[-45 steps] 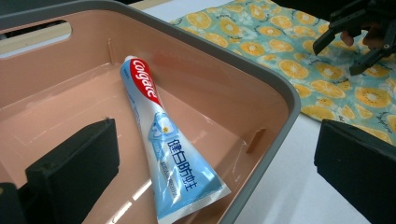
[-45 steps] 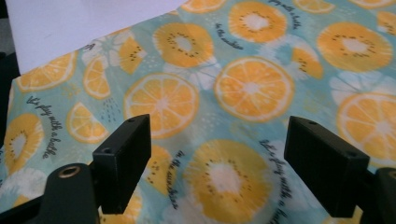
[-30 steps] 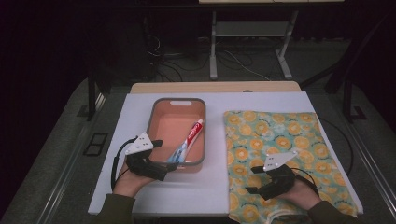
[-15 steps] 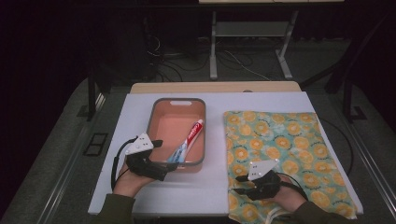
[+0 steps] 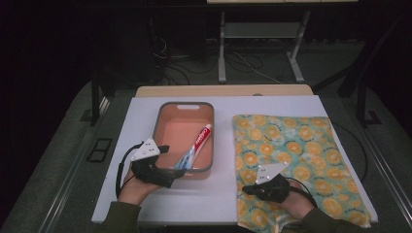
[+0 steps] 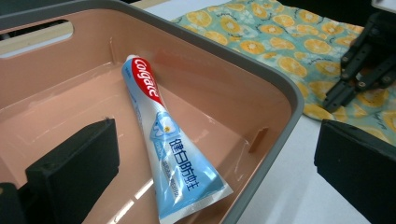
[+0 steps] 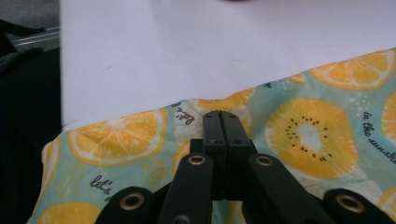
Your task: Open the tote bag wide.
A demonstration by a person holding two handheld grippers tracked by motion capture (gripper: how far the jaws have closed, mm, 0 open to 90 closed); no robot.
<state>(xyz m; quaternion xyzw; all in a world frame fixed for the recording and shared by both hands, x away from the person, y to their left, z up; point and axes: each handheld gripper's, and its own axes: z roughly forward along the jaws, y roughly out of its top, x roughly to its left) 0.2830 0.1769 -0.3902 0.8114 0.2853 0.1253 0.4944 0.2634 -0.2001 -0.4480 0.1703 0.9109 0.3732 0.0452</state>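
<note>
Lying between open hand-held gripper (image 6: pixel 215 182) jaws: toothpaste (image 6: pixel 170 154).

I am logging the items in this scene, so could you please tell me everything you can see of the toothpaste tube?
The toothpaste tube is a soft, glossy squeeze tube, white and light blue with a red Colgate band near its narrow end and dark blue Chinese characters toward its flat crimped end. It lies slantwise on the floor of the pink tub, crimped end at the tub's near corner. The left gripper stands open astride the tub's grey rim, one jaw inside beside the tube, not touching it.
</note>
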